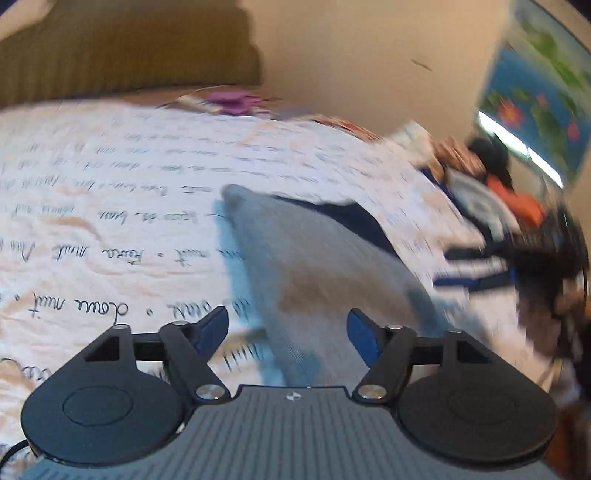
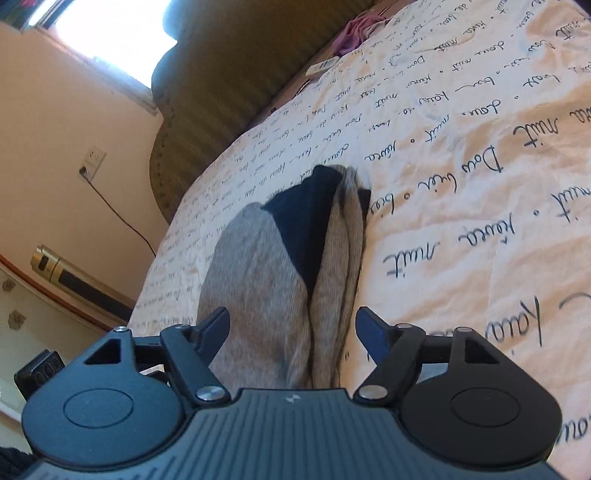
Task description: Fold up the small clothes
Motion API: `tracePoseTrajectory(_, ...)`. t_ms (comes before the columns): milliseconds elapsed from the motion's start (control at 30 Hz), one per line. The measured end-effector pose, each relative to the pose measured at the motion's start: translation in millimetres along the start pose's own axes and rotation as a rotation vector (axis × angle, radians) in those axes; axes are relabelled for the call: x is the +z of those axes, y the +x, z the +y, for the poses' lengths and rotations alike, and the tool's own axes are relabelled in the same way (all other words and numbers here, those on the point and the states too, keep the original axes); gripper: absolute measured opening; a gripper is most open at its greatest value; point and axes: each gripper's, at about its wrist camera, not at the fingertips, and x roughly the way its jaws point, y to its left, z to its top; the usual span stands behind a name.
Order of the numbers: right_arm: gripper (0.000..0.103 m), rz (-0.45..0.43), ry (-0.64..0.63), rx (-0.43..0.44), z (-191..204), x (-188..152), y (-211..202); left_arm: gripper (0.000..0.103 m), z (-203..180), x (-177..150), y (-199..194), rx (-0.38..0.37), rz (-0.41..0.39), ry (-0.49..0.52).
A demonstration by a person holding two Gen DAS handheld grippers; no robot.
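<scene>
A grey sock with a dark navy patch [image 2: 266, 266] lies folded on the cream bedspread with handwritten script [image 2: 461, 184]. In the right wrist view it stretches away from my right gripper [image 2: 291, 332], whose jaws stand open on either side of the sock's near end without pressing it. The left wrist view is blurred: the same grey sock [image 1: 314, 266] runs forward between the fingers of my left gripper [image 1: 288, 332], which is open with its blue pads clear of the cloth.
A pile of mixed clothes [image 1: 491, 199] lies at the bed's right edge in the left wrist view. An olive ribbed headboard [image 2: 240, 74] stands at the far end, with pink cloth [image 2: 354, 33] near it. A wall socket with a cable [image 2: 90, 162] is at left.
</scene>
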Motion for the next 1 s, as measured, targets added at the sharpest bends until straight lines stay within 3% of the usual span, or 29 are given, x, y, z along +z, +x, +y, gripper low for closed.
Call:
tracePoseTrajectory(133,0.076,0.011,0.026,-0.04,-11,27,38,0.071,41,29,56,-0.051,0.08,-0.309)
tracePoseTrajectory(233,0.076,0.034,0.059,-0.063,-20,39,60,0.071,50,40,86,-0.124,0.124,-0.378)
tracePoseTrajectory(367,0.075,0.065,0.104,0.037,-25,39,75,0.07,48,43,118,-0.22,0.183,-0.435)
tracePoseTrajectory(400,0.075,0.072,0.104,0.052,-24,37,78,0.064,46,43,124,-0.218,0.193,-0.433)
tracePoseTrajectory(433,0.073,0.076,0.091,0.052,-22,35,81,0.047,43,43,128,-0.203,0.201,-0.419)
tracePoseTrajectory(467,0.058,0.077,0.069,0.043,-19,32,84,0.039,40,43,130,-0.194,0.199,-0.404)
tracePoseTrajectory(533,0.03,0.095,0.035,0.024,-14,29,91,0.035,38,45,127,-0.18,0.186,-0.382)
tracePoseTrajectory(767,0.026,0.053,-0.041,0.118,31,31,100,0.031,63,71,88,-0.15,0.123,-0.296)
tracePoseTrajectory(1000,0.025,0.098,-0.008,0.188,52,42,181,0.034,126,99,83,0.034,0.122,-0.294)
